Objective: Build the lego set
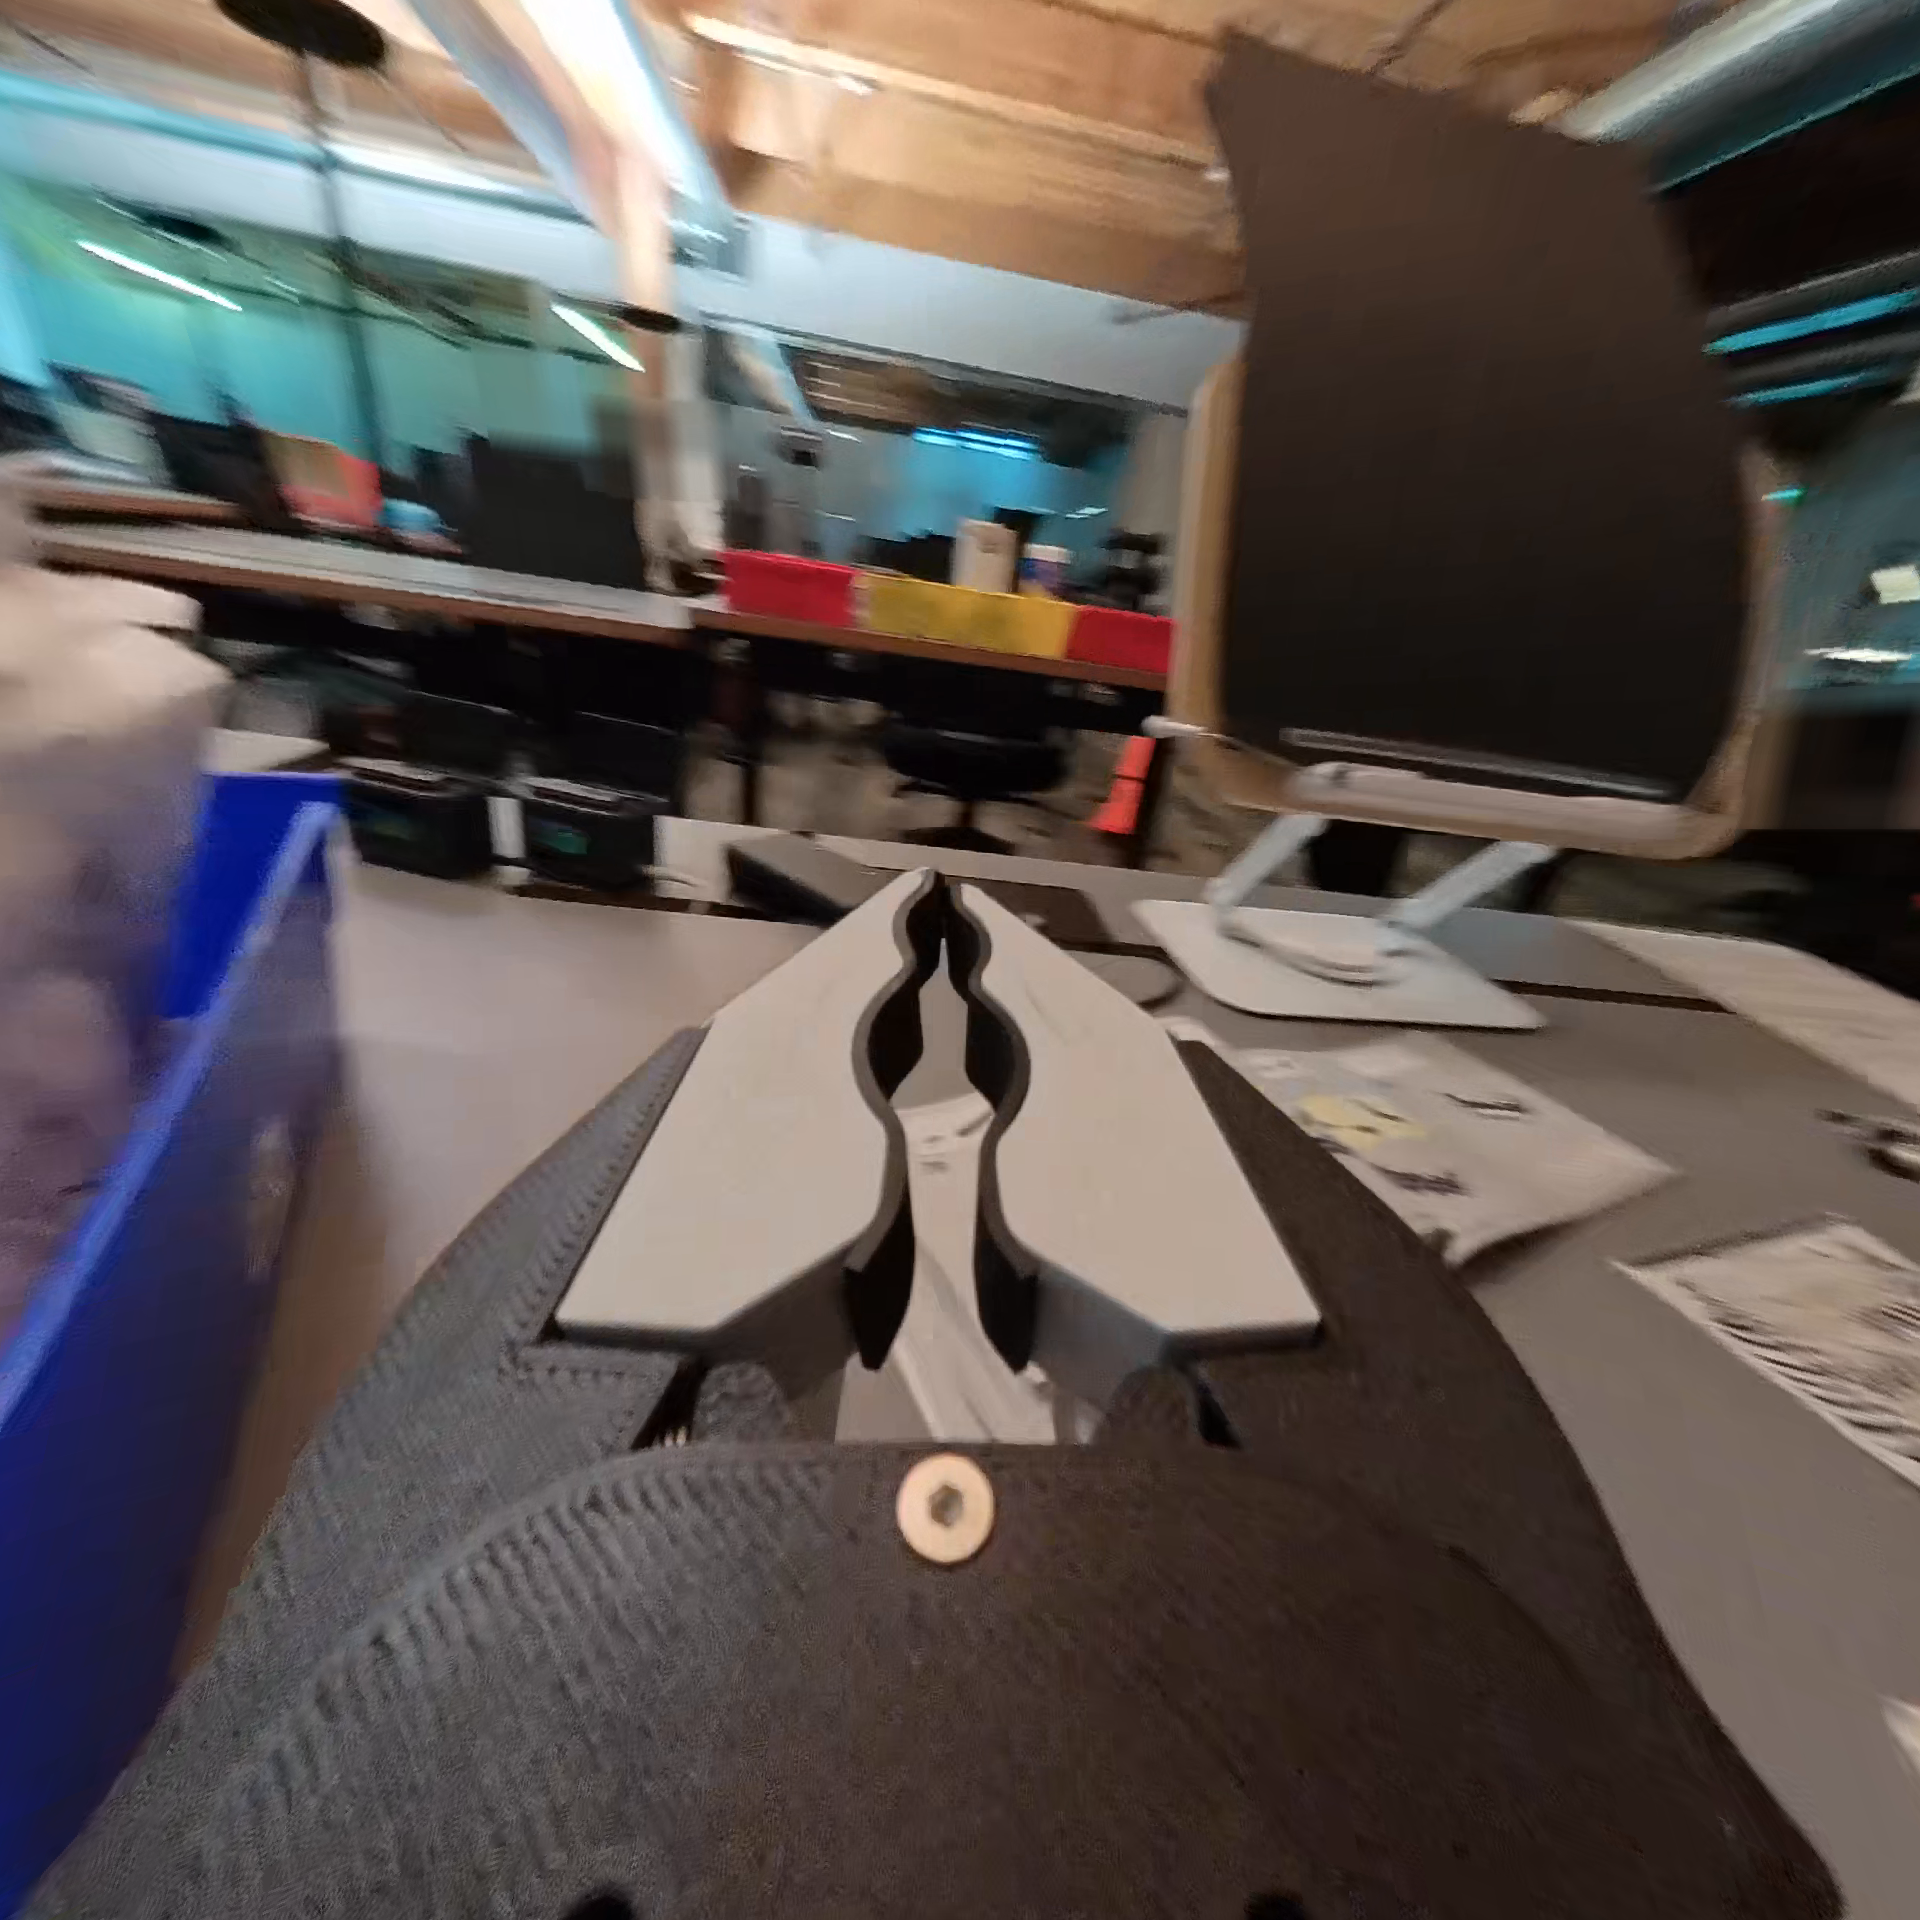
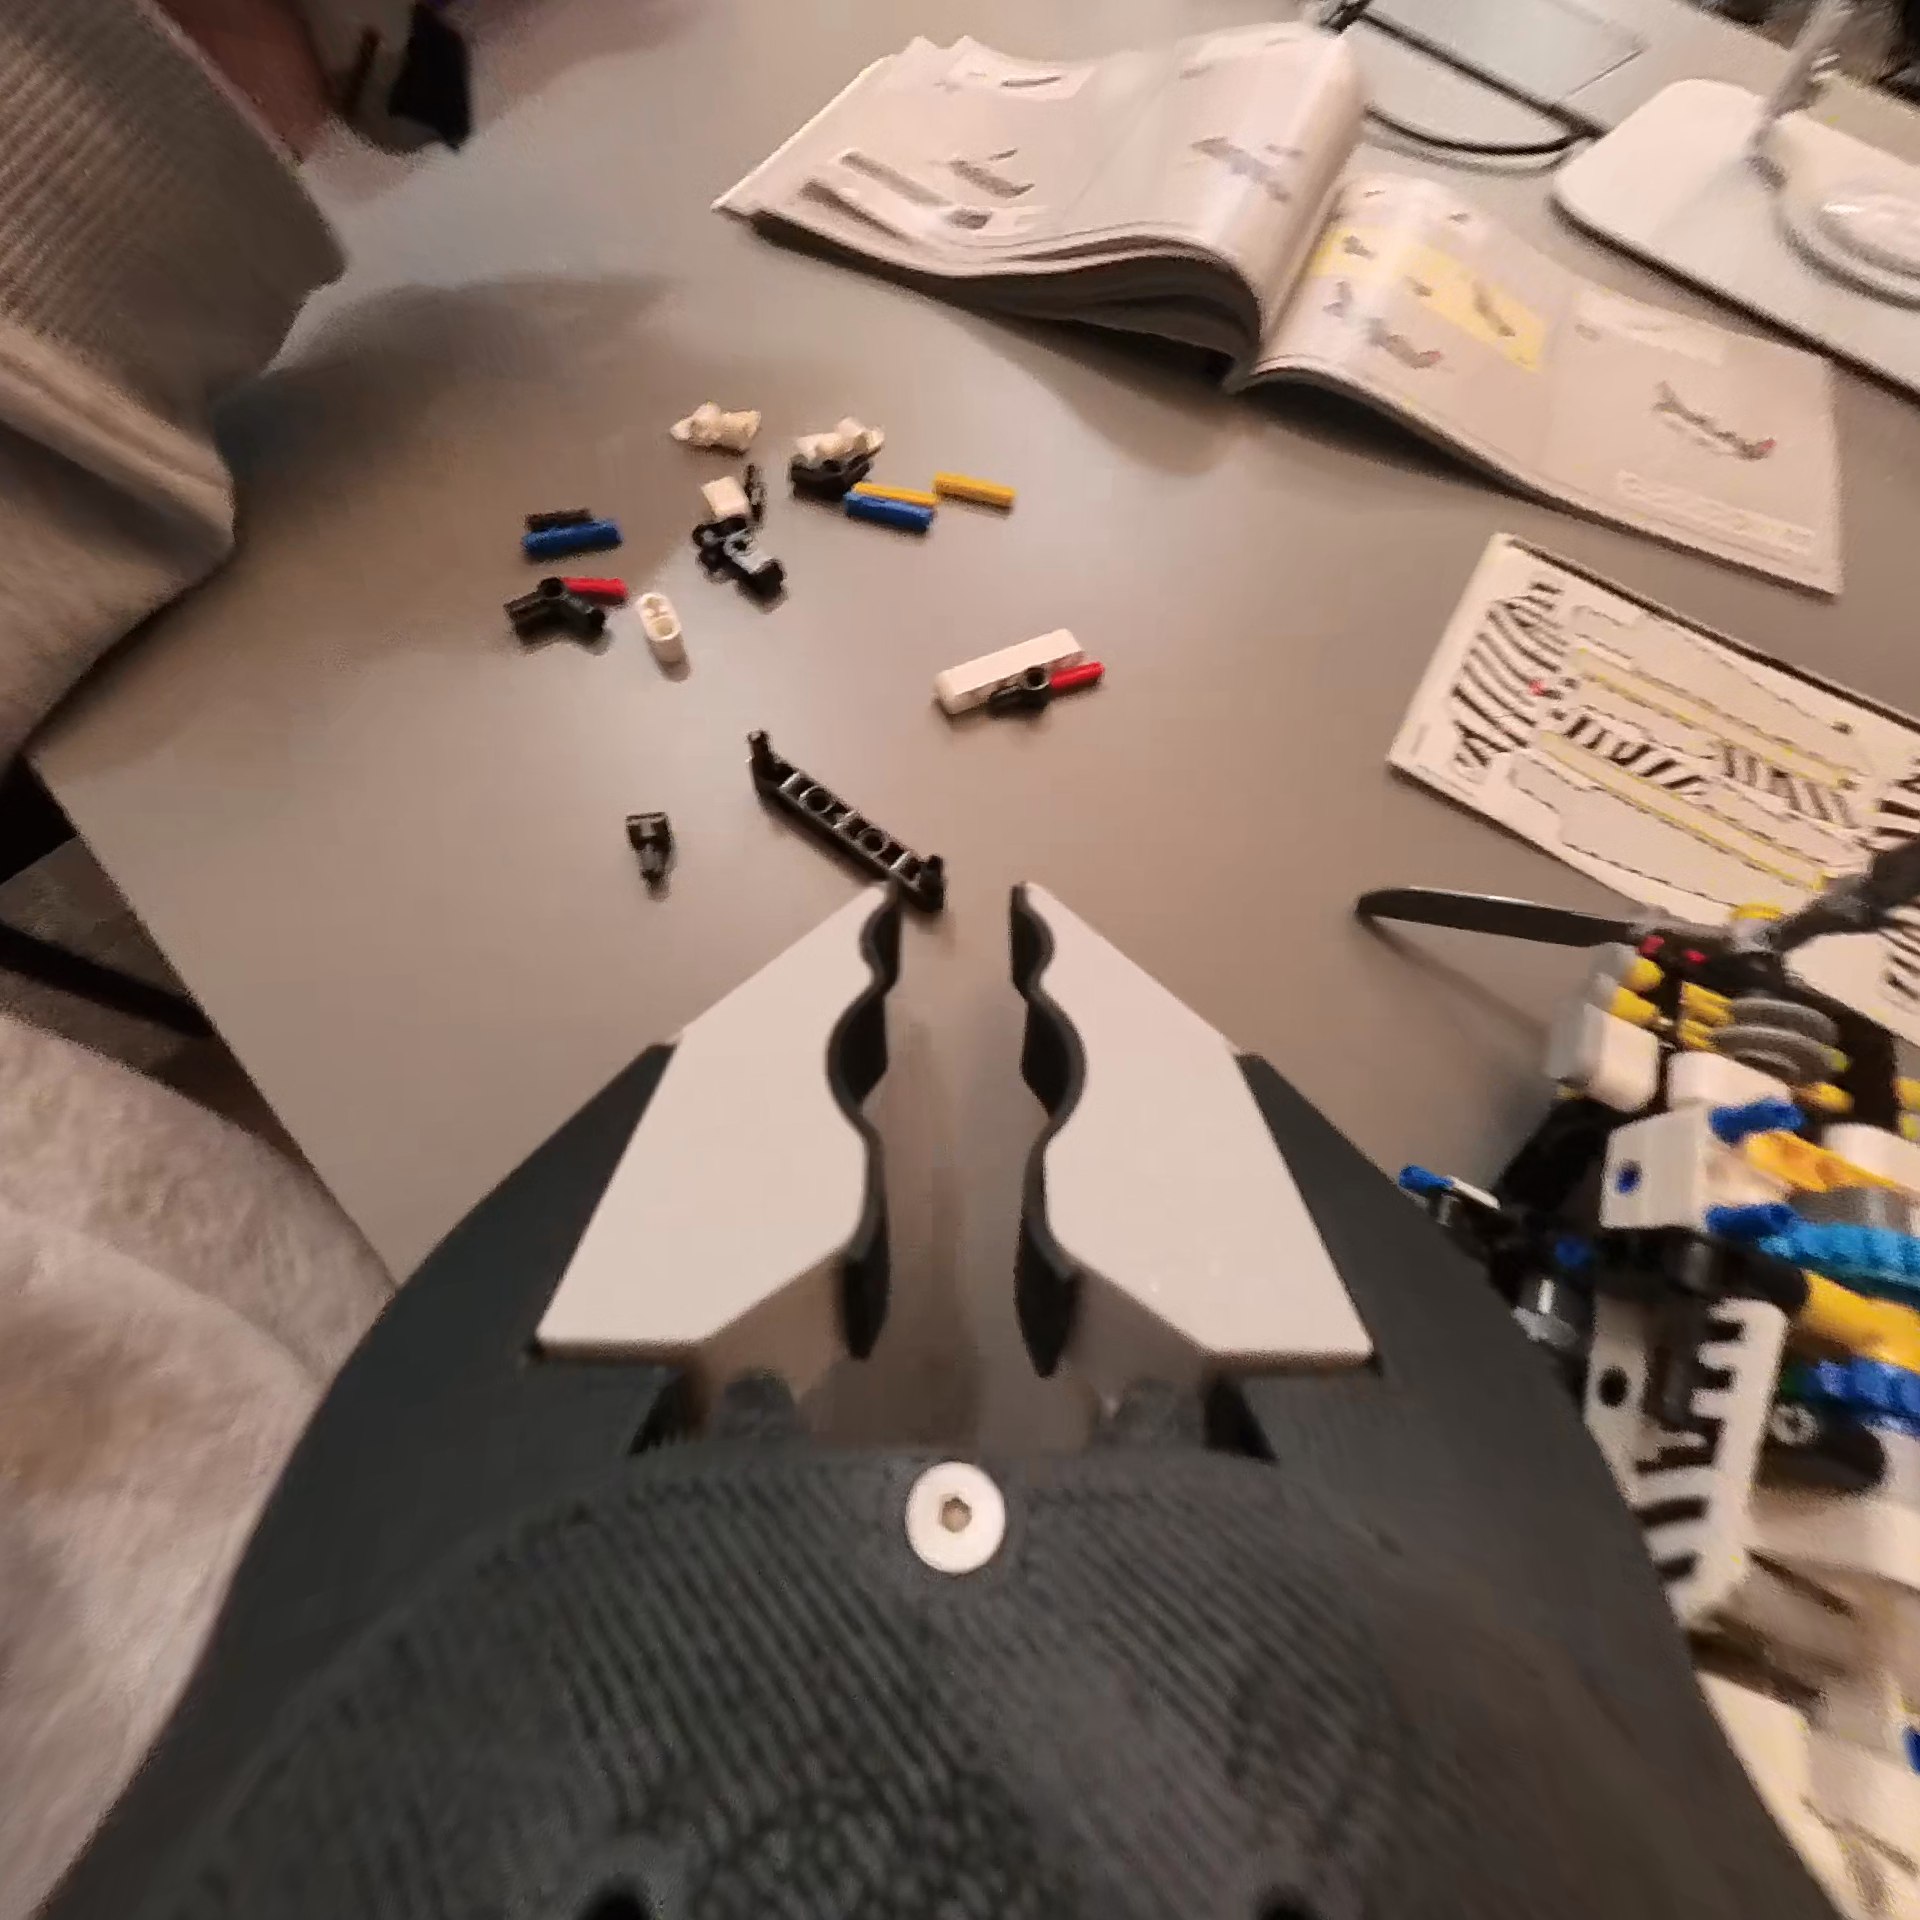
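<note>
On the grey table [image 2: 1195,644], a black beam [image 2: 844,823] lies flat, its long axis running diagonally from far left toward my right gripper [image 2: 951,904], near end just beside the spread, empty fingertips. My left gripper [image 1: 943,891] is pressed together, holding nothing, raised above the table. The half-built model [image 2: 1725,1195] sits right, blurred and cropped.

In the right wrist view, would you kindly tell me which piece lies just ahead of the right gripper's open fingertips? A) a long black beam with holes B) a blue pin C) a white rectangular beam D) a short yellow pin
A: the long black beam with holes lies on the grey table with its near end just ahead of the open right gripper; the other loose pieces lie farther off.
</note>
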The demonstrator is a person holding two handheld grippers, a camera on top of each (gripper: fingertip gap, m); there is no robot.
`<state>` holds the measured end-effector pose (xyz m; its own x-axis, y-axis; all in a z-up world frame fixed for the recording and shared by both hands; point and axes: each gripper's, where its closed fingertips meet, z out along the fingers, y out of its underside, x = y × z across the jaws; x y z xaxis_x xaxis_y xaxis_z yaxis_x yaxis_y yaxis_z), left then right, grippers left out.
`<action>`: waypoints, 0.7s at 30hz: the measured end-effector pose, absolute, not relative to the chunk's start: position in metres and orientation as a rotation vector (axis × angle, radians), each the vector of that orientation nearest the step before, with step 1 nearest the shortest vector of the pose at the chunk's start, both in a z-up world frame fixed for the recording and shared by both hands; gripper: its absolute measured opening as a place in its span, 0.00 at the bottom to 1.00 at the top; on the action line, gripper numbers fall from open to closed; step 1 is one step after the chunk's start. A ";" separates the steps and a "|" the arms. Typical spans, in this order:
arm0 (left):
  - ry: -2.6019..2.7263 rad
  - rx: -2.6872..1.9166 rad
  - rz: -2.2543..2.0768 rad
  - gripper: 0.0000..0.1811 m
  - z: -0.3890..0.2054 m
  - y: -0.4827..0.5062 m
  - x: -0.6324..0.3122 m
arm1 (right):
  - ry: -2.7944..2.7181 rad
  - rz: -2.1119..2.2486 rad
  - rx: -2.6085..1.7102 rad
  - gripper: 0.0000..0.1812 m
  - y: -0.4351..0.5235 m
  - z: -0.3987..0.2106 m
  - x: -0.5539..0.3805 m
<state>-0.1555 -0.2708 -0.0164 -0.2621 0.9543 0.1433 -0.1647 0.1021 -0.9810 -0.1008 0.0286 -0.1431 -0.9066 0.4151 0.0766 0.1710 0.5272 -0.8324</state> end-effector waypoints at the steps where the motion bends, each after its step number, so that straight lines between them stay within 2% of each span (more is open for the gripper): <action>1: -1.379 -0.846 1.413 0.00 -0.017 -0.275 -0.155 | -2.479 1.325 -0.517 0.04 0.030 -0.141 -0.104; 2: -1.395 -0.844 1.395 0.00 -0.020 -0.275 -0.157 | -2.465 1.320 -0.548 0.00 0.032 -0.141 -0.108; 7: -1.476 -0.827 1.318 0.00 -0.031 -0.282 -0.160 | -2.518 1.301 -0.654 0.00 0.034 -0.149 -0.115; 21: -1.379 -0.864 1.232 0.00 -0.028 -0.264 -0.165 | -2.558 1.321 -0.600 0.00 0.029 -0.150 -0.114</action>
<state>-0.1650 -0.2637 -0.0279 -0.1930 0.9537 0.2306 -0.1225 0.2098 -0.9700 -0.1136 0.0295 -0.1495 -0.8974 0.4412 -0.0079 0.2618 0.5180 -0.8143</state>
